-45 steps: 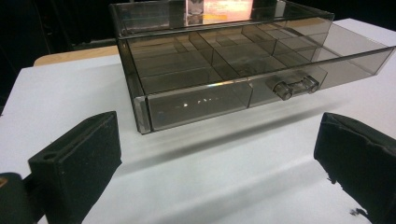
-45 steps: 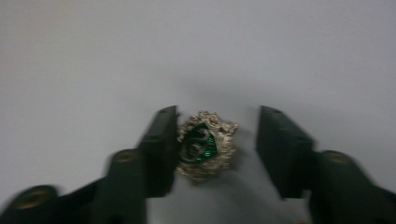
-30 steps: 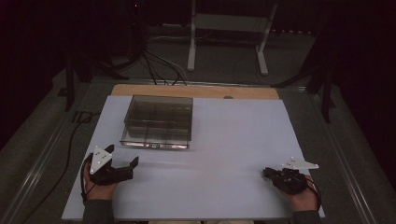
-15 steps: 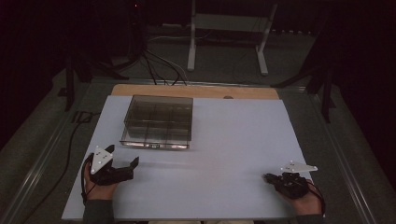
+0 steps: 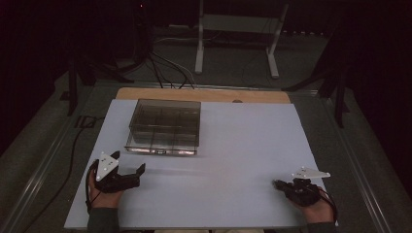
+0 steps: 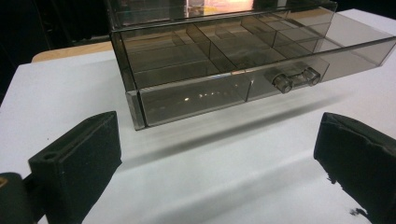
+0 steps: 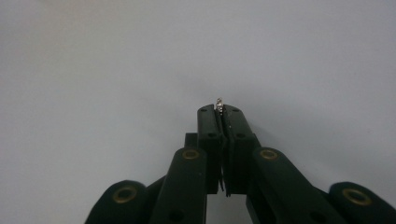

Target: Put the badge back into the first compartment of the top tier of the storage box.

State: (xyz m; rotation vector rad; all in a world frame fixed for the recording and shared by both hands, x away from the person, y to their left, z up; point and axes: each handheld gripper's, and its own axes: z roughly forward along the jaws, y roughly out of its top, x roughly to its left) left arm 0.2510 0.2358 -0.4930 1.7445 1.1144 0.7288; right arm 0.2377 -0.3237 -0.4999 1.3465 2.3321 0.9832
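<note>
White table [image 5: 243, 160] | clear box [image 5: 165, 127] far-left | right gripper [image 7: 220, 106] near front edge

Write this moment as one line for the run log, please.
right gripper: jaws just closed, shut on tiny shiny piece | left gripper: open, facing clear drawer box | table: white

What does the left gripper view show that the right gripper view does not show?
The left gripper view has the clear smoky organiser box close ahead, its drawer with a knob handle facing the left gripper, whose black jaws stand wide apart with nothing between them. The right gripper view has the right gripper with its jaws pressed together on a tiny shiny thing that sticks out at the tips; what it is I cannot tell. Both views share the white table surface beneath the jaws.
</note>
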